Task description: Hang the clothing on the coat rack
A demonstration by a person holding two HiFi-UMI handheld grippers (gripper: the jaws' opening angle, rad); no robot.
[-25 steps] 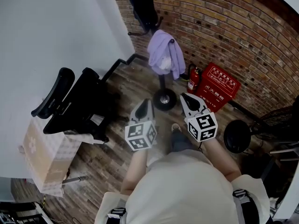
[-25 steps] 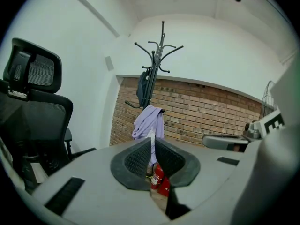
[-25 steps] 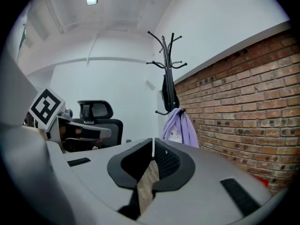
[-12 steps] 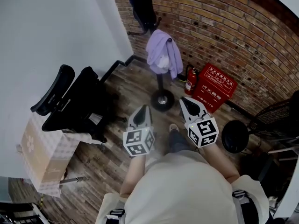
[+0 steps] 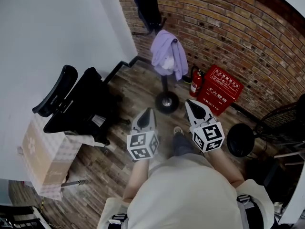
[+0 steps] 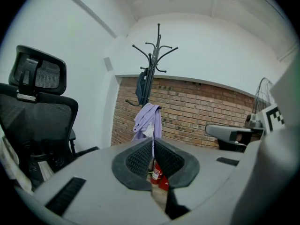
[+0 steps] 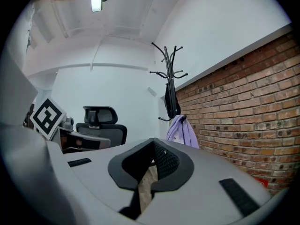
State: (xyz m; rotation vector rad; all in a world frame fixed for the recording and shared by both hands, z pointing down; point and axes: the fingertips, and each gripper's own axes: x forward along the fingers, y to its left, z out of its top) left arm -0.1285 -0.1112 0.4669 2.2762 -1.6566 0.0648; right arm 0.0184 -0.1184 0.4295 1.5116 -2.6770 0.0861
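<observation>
From the head view I see the left gripper (image 5: 148,110) and the right gripper (image 5: 190,102) held side by side in front of the person's pale shirt (image 5: 188,194), both pointing towards the black metal coat rack (image 5: 165,86) that stands on its round base on the wood-plank floor (image 5: 128,87). The lavender fabric garment (image 5: 167,56) is already draped over a low hook of the rack, hanging in loose folds beside the red brick wall (image 5: 228,27) and well apart from both grippers. A dark garment (image 5: 145,4) hangs higher on the same rack. A black mesh office chair (image 5: 71,104) stands to the left, and a red metal box (image 5: 218,90) with a small red fire extinguisher (image 5: 196,80) sits against the wall on the right. In the left gripper view the two ribbed pads (image 6: 138,159) meet at their tips with nothing pinched between them — the lavender garment shows straight ahead on the rack, behind the closed tips. In the right gripper view the pads (image 7: 165,159) have just drawn together and are likewise pressed tip to tip on nothing; the rack and its lavender garment stand just right of the tips, and the chair lies to the left.
</observation>
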